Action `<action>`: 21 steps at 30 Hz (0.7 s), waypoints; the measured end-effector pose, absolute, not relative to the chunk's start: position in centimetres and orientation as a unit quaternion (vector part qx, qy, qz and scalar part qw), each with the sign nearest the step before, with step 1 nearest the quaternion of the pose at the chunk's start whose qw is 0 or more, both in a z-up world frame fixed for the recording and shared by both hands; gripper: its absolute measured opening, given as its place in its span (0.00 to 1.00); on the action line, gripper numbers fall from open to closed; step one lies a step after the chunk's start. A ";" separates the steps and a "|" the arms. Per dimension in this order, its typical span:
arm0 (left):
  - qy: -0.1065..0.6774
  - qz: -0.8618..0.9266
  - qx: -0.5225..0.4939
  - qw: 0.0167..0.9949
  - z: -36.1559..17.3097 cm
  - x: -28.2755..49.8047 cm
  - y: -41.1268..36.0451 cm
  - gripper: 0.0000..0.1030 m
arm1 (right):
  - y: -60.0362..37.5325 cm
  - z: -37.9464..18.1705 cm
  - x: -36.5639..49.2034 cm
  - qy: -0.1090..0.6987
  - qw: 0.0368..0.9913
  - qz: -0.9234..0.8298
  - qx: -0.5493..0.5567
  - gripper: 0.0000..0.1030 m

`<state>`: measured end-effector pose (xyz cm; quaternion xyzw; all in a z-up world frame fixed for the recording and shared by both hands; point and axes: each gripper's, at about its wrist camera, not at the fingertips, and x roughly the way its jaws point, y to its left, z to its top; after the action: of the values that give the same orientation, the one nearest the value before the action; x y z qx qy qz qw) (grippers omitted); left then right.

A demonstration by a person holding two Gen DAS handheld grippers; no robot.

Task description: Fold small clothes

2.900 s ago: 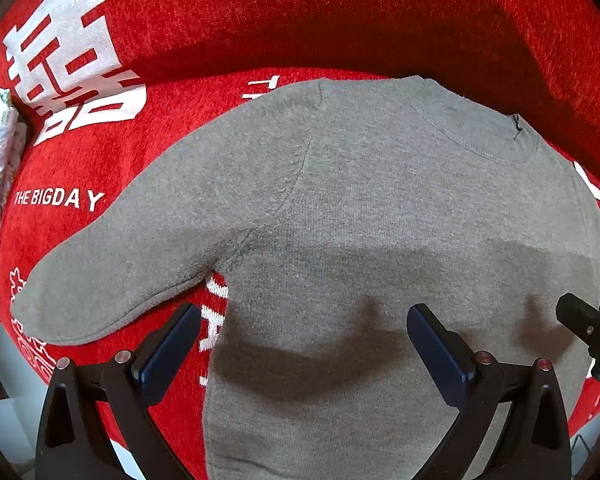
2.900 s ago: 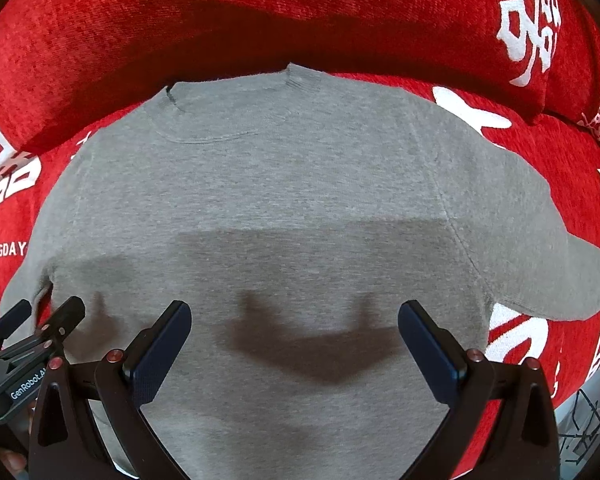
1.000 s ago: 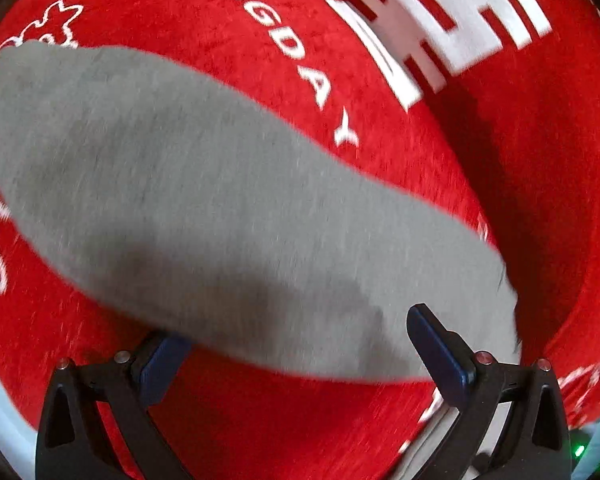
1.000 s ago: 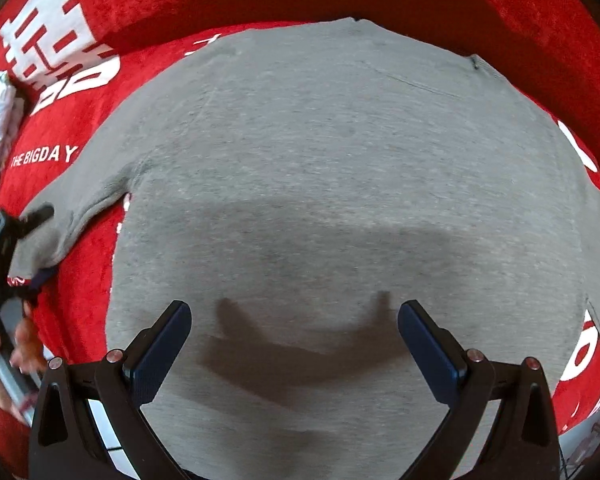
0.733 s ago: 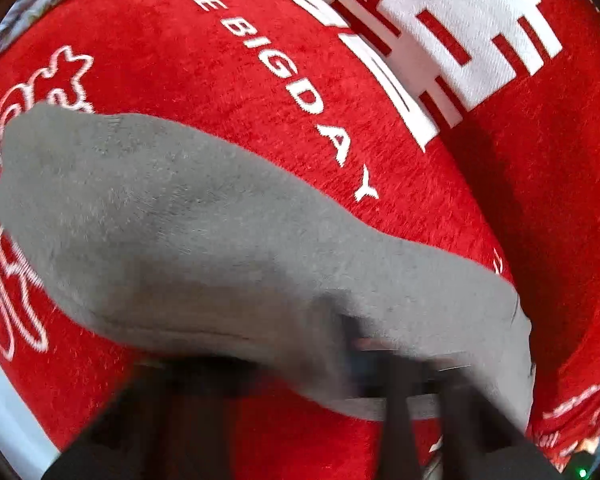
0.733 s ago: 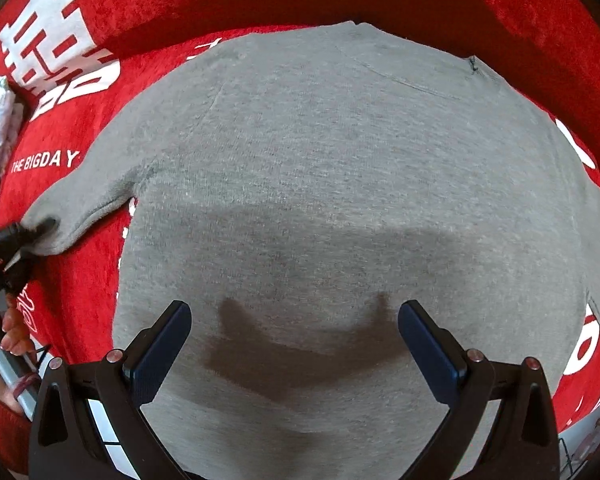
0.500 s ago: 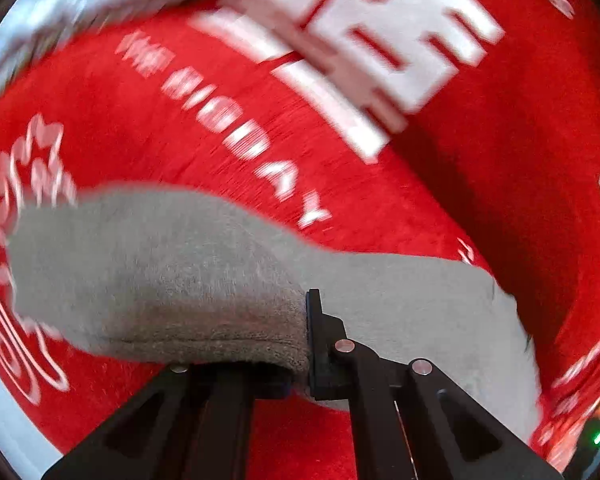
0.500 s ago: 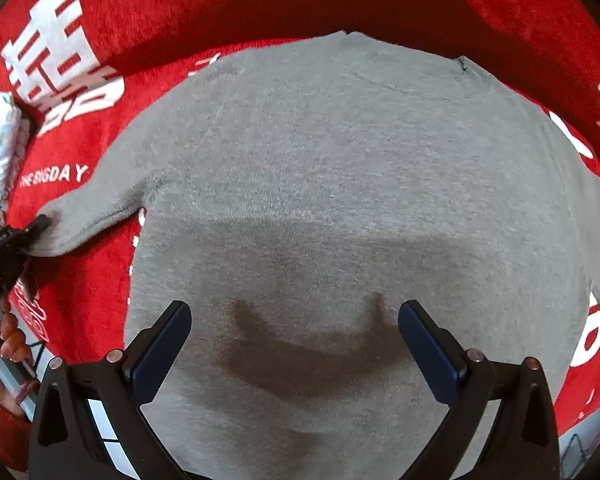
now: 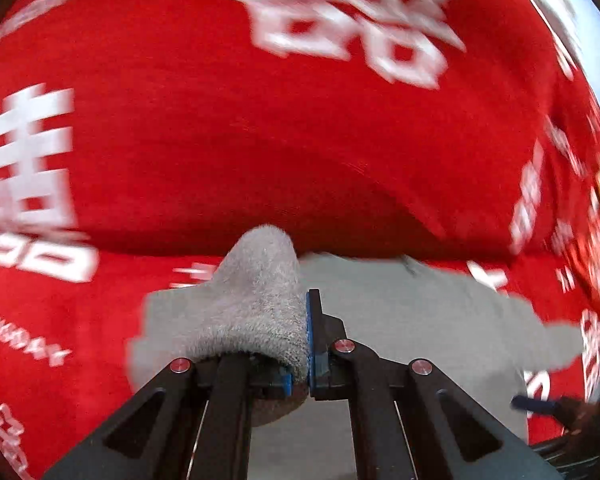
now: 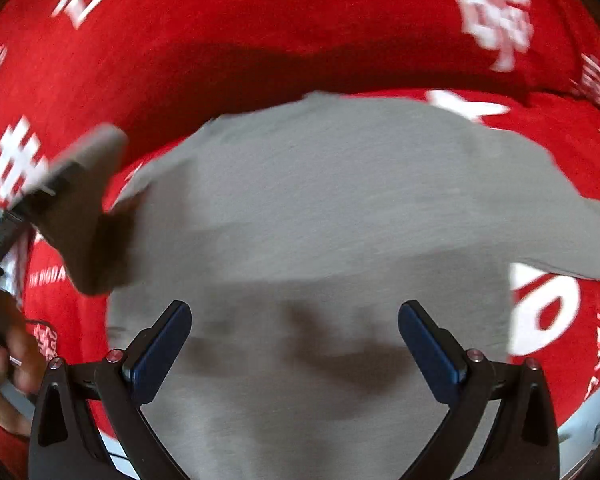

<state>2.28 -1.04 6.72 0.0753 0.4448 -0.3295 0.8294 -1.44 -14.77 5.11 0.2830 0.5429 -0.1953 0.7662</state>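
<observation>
A grey knit sweater lies flat on a red blanket, collar toward the far side. My left gripper is shut on the cuff of the sweater's left sleeve, which bunches up over its fingers. In the right wrist view that sleeve hangs lifted at the left, held by the left gripper. The right gripper hovers open above the lower body of the sweater, nothing between its fingers. The other sleeve lies spread out to the right.
The red blanket with white lettering covers the seat and the raised cushion behind it. A person's hand holds the left gripper at the lower left. The blanket's front edge drops off at the bottom right corner.
The left gripper closed on the sleeve cuff, then lifted it and swung it toward the sweater's body while rolling. The right gripper shifted a little over the sweater, still open.
</observation>
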 end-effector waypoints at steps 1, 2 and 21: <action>0.452 -0.335 0.093 0.821 5.7 1.7 -2.8 0.06 | -16.0 4.9 -2.1 0.542 0.762 -0.204 0.289 1.00; 0.463 -0.342 0.116 0.810 4.3 1.0 -4.8 0.06 | -17.1 4.5 -2.7 0.544 0.757 -0.212 0.295 1.00; 0.498 -0.182 0.183 0.828 3.6 1.7 4.4 0.93 | -11.7 4.6 5.3 0.564 0.813 -0.095 0.110 1.00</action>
<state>1.66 4.41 3.55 0.1830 0.4976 -0.1822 0.8281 5.34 -11.68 4.58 0.1096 0.5639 -0.0948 0.8131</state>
